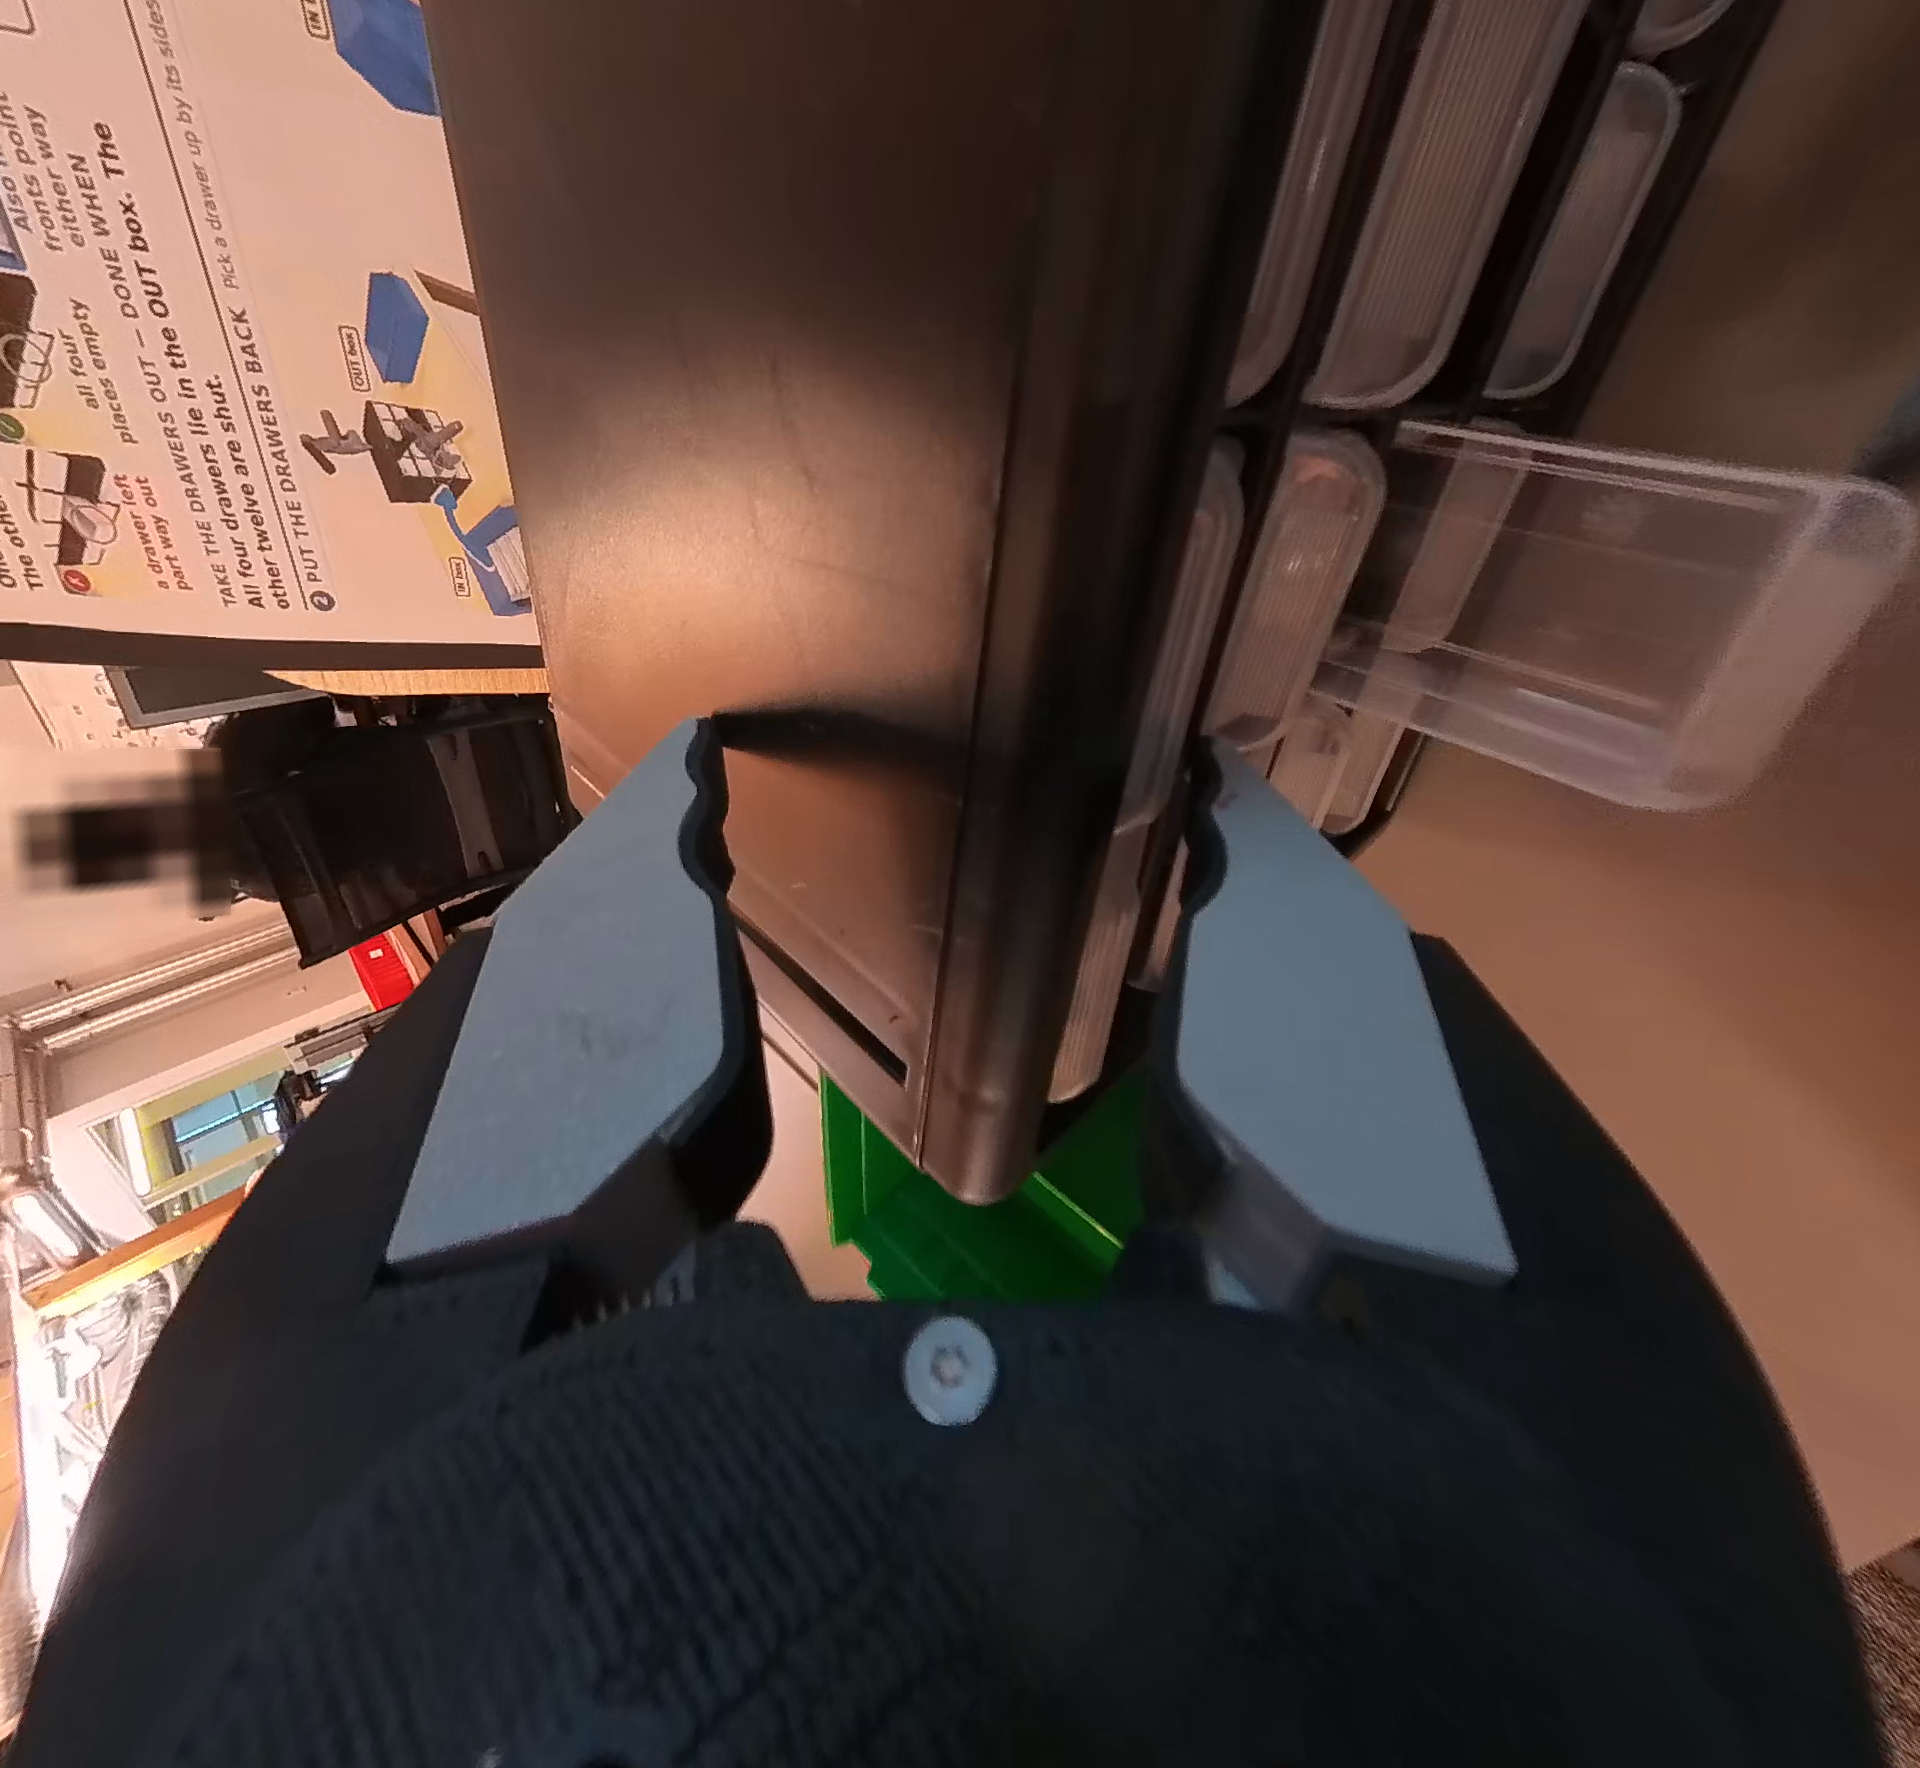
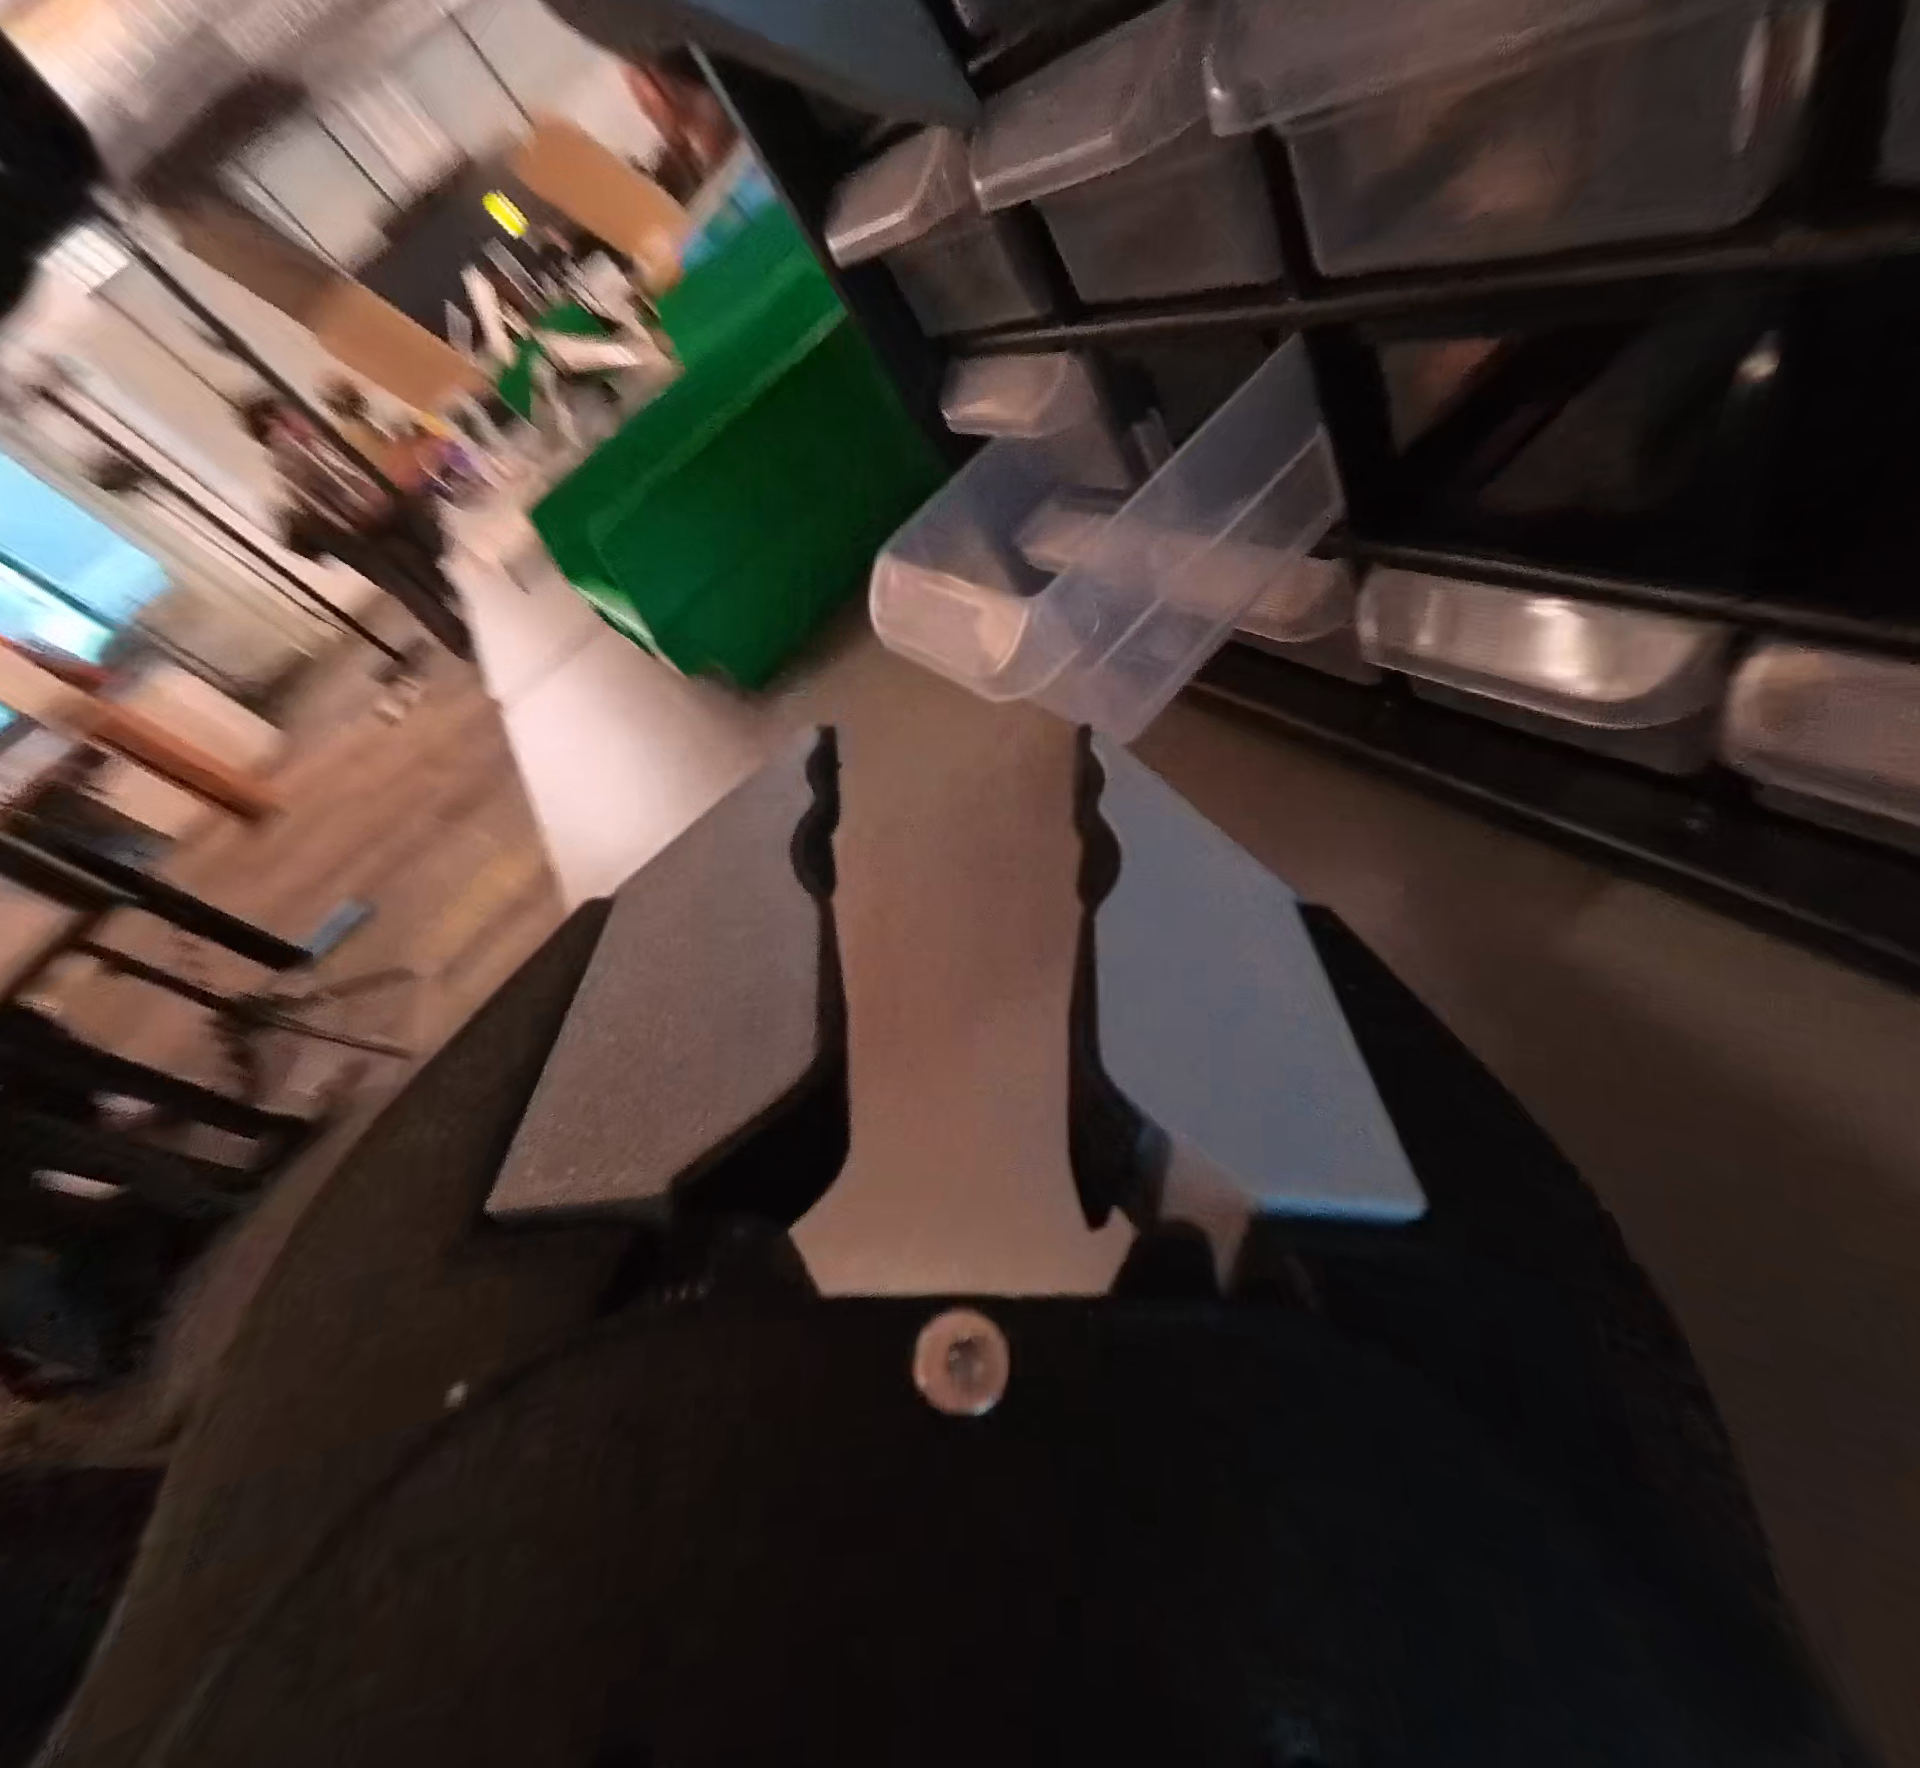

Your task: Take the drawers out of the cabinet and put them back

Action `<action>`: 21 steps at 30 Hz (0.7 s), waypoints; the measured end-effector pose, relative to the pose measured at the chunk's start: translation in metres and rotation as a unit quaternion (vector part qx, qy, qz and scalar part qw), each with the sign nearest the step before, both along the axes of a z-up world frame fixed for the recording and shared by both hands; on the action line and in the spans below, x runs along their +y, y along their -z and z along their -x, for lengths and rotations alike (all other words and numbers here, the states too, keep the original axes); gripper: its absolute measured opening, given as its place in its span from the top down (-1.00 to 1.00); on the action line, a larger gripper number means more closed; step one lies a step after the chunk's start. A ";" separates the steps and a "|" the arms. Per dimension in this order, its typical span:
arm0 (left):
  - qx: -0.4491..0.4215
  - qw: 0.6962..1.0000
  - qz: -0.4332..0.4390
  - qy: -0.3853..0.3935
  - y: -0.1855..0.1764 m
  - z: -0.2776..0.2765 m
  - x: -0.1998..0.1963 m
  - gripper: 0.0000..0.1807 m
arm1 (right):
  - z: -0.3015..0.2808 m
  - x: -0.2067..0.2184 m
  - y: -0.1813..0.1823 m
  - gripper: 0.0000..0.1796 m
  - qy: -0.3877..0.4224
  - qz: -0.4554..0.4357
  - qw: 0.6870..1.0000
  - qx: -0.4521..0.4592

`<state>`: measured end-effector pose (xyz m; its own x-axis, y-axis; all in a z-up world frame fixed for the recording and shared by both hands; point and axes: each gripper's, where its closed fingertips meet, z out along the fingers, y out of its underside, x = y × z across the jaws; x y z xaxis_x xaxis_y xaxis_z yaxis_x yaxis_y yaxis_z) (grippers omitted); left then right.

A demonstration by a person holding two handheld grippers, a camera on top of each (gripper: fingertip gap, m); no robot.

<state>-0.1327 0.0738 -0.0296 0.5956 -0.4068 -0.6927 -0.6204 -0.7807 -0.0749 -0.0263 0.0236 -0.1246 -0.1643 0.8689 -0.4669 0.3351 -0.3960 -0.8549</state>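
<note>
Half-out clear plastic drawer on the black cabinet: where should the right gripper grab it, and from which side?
Take the clear plastic drawer by its two long side walls near the protruding front end, coming straight at the black cabinet face. It sticks out, leaving both walls free; neighbouring drawers sit flush. The right gripper is open and empty just short of it. The left gripper straddles the cabinet's edge.

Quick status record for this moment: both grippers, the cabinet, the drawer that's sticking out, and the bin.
left gripper: jaws open, straddling the cabinet's front corner edge; contact unclear
right gripper: open, holding nothing, aimed toward the protruding drawer
cabinet: black, most clear drawers seated; at least one dark open slot
protruding drawer: clear, pulled partway out, not gripped
green bin: beyond the cabinet, on the table
image quality: right wrist view motion-blurred
</note>
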 end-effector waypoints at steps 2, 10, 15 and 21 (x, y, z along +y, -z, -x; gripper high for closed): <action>0.000 1.000 0.000 -0.002 0.000 0.000 0.000 0.03 | -0.006 0.014 0.002 0.39 0.030 -0.091 0.995 -0.027; 0.003 1.000 0.004 -0.004 0.000 0.000 0.000 0.03 | -0.004 0.004 -0.037 0.20 -0.022 -0.387 0.922 -0.025; 0.008 1.000 0.011 -0.011 0.000 0.000 0.000 0.03 | 0.021 0.016 0.003 0.45 -0.084 -0.544 0.821 -0.153; 0.004 1.000 0.005 -0.007 0.000 0.000 0.000 0.03 | 0.023 0.011 0.016 0.78 -0.124 -0.580 0.782 -0.194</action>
<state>-0.1330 0.0736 -0.0296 0.5959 -0.4061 -0.6929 -0.6100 -0.7900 -0.0616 -0.0489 0.0349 -0.1402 -0.4354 0.7093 0.5545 0.6015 0.6874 -0.4071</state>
